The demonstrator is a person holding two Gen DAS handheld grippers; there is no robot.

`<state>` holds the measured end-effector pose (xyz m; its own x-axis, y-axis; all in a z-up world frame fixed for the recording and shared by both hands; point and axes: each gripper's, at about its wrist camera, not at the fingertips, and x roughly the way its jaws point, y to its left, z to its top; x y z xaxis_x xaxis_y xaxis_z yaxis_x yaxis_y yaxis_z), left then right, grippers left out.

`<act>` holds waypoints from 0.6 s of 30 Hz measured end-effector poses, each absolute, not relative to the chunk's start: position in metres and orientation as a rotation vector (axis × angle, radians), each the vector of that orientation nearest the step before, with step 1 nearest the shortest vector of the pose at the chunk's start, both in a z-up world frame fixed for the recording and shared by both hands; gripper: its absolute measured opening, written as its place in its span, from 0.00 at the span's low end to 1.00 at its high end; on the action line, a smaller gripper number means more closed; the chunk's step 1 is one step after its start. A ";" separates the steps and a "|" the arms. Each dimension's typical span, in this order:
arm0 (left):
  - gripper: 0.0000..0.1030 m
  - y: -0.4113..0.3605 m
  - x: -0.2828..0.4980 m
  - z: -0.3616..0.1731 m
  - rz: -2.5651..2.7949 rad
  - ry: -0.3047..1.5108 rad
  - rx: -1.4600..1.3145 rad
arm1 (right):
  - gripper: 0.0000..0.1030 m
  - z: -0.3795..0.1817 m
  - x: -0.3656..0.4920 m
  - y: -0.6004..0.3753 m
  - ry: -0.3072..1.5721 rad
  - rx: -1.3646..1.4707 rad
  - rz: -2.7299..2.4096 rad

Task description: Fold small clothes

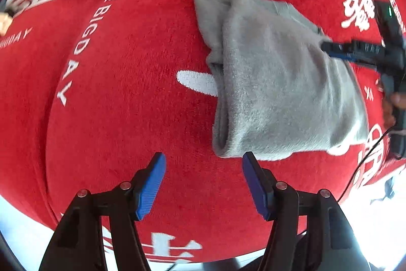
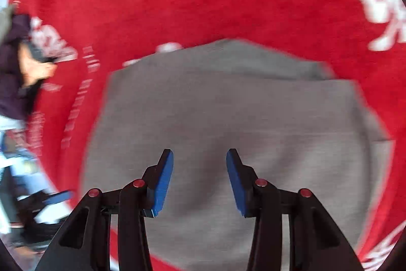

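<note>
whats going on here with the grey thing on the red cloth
A person with a handheld gripper in each hand is folding a small grey garment on a red printed cloth. It lies folded over. Both the left gripper and the right gripper are open and empty, the right one above the garment.

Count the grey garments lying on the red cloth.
1. A folded grey garment lies on the red cloth, right of centre in the left view. Others may lie out of view.
</note>
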<state>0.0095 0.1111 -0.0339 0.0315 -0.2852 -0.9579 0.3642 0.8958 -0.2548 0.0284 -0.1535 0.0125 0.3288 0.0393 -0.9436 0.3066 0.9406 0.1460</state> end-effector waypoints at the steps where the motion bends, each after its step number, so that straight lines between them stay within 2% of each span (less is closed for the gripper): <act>1: 0.61 0.111 0.009 -0.034 -0.492 1.455 0.055 | 0.47 0.015 0.021 -0.168 1.219 0.297 -0.247; 4: 0.61 0.109 0.010 -0.033 -0.462 1.447 0.027 | 0.50 0.020 -0.002 -0.218 1.199 0.258 -0.428; 7: 0.61 0.105 0.011 -0.033 -0.443 1.443 0.009 | 0.50 0.011 -0.018 -0.269 1.224 0.351 -0.520; 13: 0.61 0.083 0.009 -0.029 -0.448 1.419 0.021 | 0.50 -0.013 -0.011 -0.310 1.291 0.459 -0.469; 18: 0.61 0.061 0.017 -0.020 -0.457 1.381 0.024 | 0.43 0.001 0.001 -0.323 1.254 0.424 -0.471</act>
